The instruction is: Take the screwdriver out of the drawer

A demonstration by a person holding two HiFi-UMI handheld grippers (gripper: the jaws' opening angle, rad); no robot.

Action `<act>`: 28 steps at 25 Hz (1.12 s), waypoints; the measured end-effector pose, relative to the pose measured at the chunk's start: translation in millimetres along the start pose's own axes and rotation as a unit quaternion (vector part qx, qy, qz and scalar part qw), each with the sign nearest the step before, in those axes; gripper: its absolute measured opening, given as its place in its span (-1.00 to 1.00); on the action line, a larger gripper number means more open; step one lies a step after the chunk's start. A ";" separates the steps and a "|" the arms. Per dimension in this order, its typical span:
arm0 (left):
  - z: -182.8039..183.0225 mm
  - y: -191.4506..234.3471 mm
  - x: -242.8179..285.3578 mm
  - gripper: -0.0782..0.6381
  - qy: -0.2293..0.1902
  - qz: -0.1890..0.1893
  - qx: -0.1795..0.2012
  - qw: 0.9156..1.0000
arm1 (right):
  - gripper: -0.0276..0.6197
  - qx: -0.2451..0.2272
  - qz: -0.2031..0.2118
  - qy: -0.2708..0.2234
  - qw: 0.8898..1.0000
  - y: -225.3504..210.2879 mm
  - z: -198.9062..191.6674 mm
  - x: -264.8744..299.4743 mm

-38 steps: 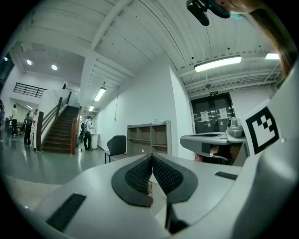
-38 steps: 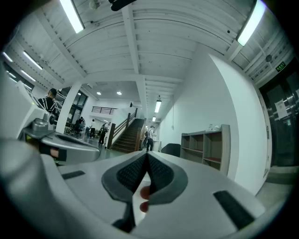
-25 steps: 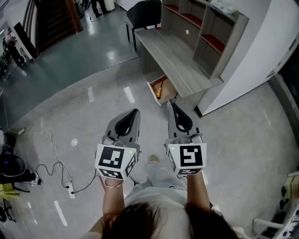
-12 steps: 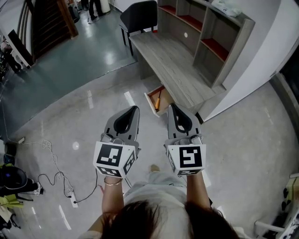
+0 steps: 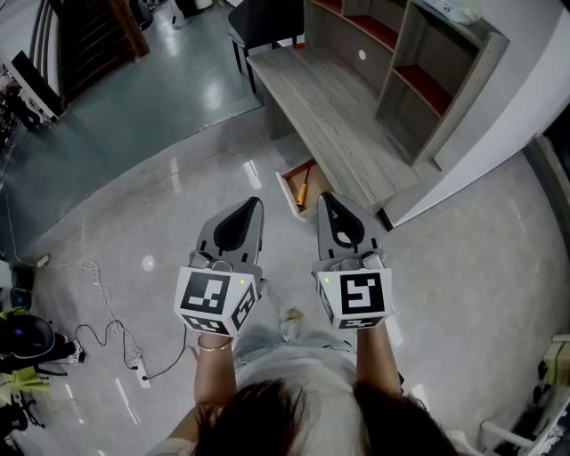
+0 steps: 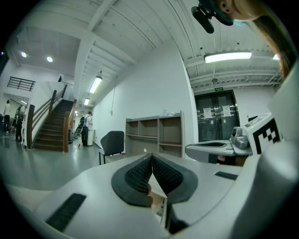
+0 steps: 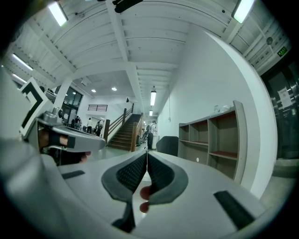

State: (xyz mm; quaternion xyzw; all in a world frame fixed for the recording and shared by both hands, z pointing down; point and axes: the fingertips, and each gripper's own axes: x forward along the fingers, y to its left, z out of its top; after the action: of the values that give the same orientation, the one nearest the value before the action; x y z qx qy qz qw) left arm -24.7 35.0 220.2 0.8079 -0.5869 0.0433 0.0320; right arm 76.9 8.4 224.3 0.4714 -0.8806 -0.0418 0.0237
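Screwdriver in an open drawer, with two closed, empty tongs held short of it.

An orange screwdriver [image 5: 303,191] lies in the open drawer [image 5: 287,185], which sticks out below the front edge of the grey bench [image 5: 325,107], towards its near corner. Its long axis points roughly away from the person. It lies ahead of and lower than both tongs, between their tips. The right tongs [image 5: 325,197] look nearer to it than the left tongs [image 5: 257,203]. Both tongs have their jaws pressed together with nothing between them, so they would need to open before any grasp. Nothing blocks the way, though the bench edge overhangs the drawer's back. A shelf unit [image 5: 419,71] stands along the bench's back edge, a dark chair [image 5: 265,22] at its far end, and a cable [image 5: 107,334] trails on the floor to the left.
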 end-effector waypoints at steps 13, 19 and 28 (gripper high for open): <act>-4.0 47.4 80.2 -0.73 0.006 -0.034 -0.008 0.999 | -0.83 -0.004 -0.016 0.031 0.999 -20.8 -25.9 76.2; -6.4 83.0 120.6 -0.73 0.017 -0.045 -0.013 0.999 | -0.83 -0.014 -0.041 0.044 0.998 -29.0 -35.0 122.4; -29.4 141.5 165.3 -0.73 0.045 -0.039 -0.030 0.998 | -0.83 -0.021 -0.044 0.085 0.995 -27.7 -68.9 182.0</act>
State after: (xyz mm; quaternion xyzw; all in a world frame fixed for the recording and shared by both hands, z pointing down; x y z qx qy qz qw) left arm -109.4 -162.0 267.3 0.8260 -0.5541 0.0606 0.0842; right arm 4.5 -161.9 290.7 0.5114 -0.8525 -0.0210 0.1066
